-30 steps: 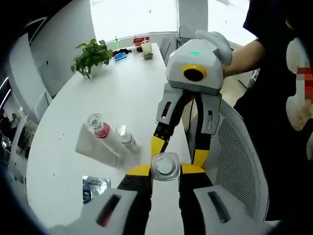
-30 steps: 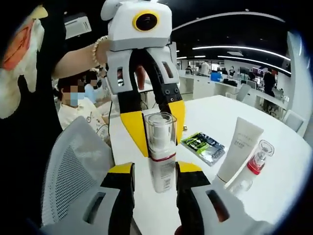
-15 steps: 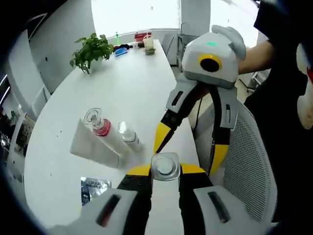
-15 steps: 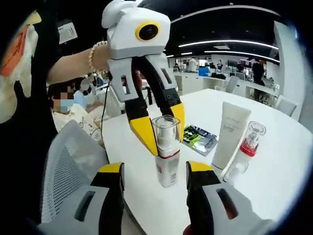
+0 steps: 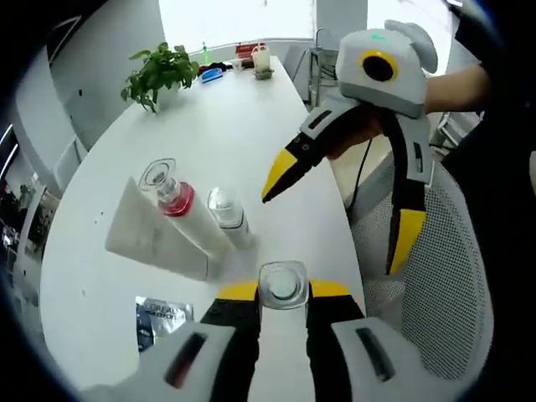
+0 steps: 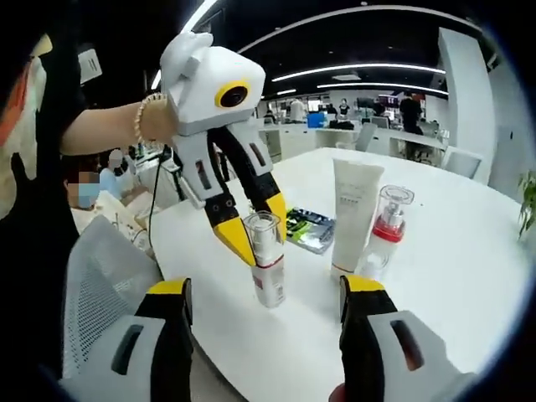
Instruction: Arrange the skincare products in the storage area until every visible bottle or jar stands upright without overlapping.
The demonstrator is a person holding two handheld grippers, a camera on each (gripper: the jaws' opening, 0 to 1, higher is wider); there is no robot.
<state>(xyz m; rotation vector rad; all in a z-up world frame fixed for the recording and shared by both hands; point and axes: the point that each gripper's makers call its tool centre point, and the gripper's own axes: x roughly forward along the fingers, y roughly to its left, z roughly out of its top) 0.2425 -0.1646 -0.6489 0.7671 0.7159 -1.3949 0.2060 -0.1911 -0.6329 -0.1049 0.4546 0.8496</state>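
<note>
A clear-capped bottle with a red band [image 6: 267, 266] stands near the table edge, and my left gripper [image 6: 258, 232] is shut on its upper part. In the left gripper view the bottle's cap [image 5: 282, 283] sits between the closed jaws of the left gripper [image 5: 282, 293]. My right gripper [image 6: 266, 289] is wide open and back from the bottle, holding nothing; it hangs above the table edge as right gripper [image 5: 337, 223]. A white tube [image 6: 352, 213], a red-collared bottle [image 6: 388, 223] and a small clear-capped bottle [image 6: 369, 263] stand close together further in.
A foil sachet [image 6: 308, 229] lies flat on the white table [image 6: 452, 251] behind the held bottle. A mesh office chair [image 5: 444, 285] stands at the table edge. A potted plant [image 5: 159, 74] and small items sit at the table's far end. A person's hand holds each gripper.
My right gripper has opened wider and drawn back from the red-banded bottle. The left gripper stays shut on that bottle. Both views have shifted with the hands.
</note>
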